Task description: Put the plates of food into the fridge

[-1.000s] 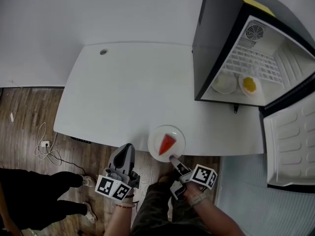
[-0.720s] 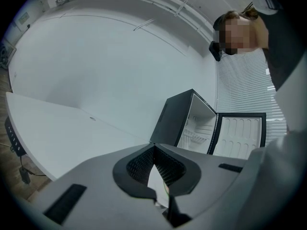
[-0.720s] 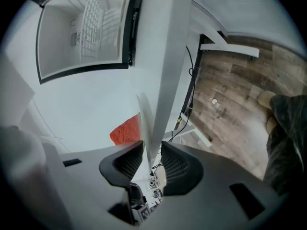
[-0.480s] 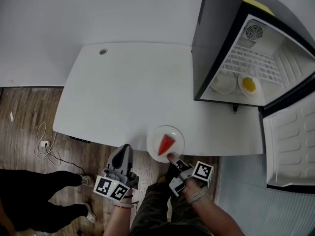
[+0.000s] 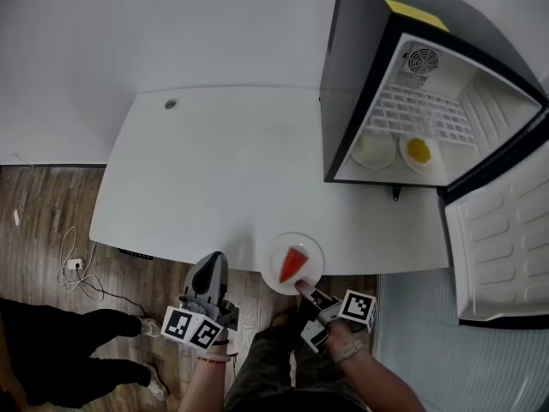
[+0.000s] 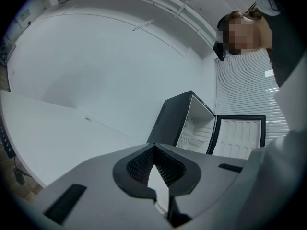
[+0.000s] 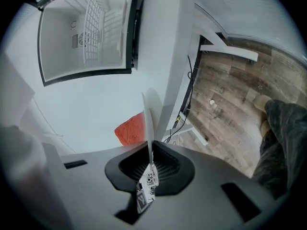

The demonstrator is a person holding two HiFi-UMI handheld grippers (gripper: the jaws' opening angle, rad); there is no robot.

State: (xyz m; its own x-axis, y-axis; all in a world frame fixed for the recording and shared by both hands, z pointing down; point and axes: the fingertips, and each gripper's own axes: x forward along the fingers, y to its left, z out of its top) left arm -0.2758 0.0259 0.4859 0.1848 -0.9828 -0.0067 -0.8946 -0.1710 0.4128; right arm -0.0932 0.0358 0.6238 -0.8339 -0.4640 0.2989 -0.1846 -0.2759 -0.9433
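Observation:
A white plate (image 5: pixel 296 263) with a red watermelon slice (image 5: pixel 292 264) sits at the table's front edge, partly overhanging it. My right gripper (image 5: pixel 304 289) reaches it from below; its jaws are closing with the plate's near rim between them. In the right gripper view the rim (image 7: pixel 146 123) runs edge-on into my right gripper (image 7: pixel 150 150), the slice (image 7: pixel 131 129) just to its left. My left gripper (image 5: pixel 209 272) hangs shut and holding nothing below the table edge, left of the plate. The black fridge (image 5: pixel 412 101) stands open on the table's right end.
Inside the fridge lie a white plate (image 5: pixel 374 150) and a plate of yellow food (image 5: pixel 418 152) under a wire shelf (image 5: pixel 412 114). The fridge door (image 5: pixel 497 239) swings out to the right. A person's dark legs (image 5: pixel 69 350) and a cable (image 5: pixel 77 269) are on the wooden floor at left.
My right gripper's jaws have come together on the plate's near rim, and the plate now overhangs the table edge a little more. The head view has shifted slightly. The left gripper has barely moved.

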